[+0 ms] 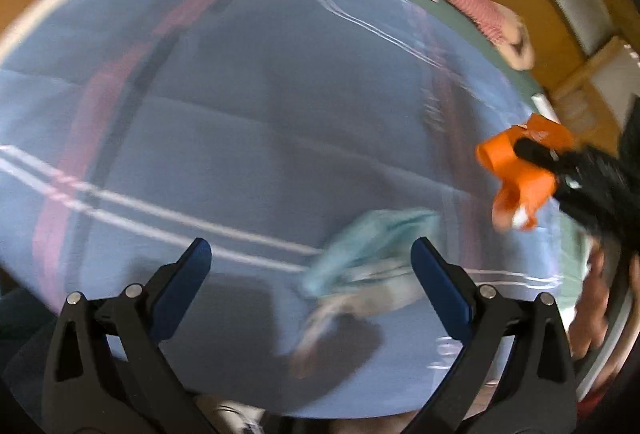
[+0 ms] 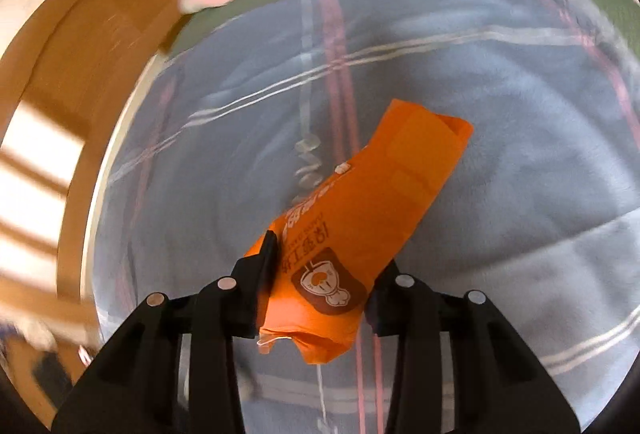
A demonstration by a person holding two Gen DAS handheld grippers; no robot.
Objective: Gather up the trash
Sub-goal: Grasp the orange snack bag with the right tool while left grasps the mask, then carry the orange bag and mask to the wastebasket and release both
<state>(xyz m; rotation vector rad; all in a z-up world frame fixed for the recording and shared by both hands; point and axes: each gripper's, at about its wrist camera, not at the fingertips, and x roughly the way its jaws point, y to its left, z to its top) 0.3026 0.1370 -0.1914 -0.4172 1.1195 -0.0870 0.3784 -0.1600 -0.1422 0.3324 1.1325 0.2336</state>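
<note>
Clamped in the right claw (image 2: 316,274), the orange bag (image 2: 360,218) hangs over the bed (image 2: 520,154) and could slip free, while the left claw (image 1: 312,270), jaws spread, may miss the blurred teal wrapper (image 1: 360,254) at its 1 o'clock.

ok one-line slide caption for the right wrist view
Right gripper clamps an orange bag above a blue plaid blanket.
</note>
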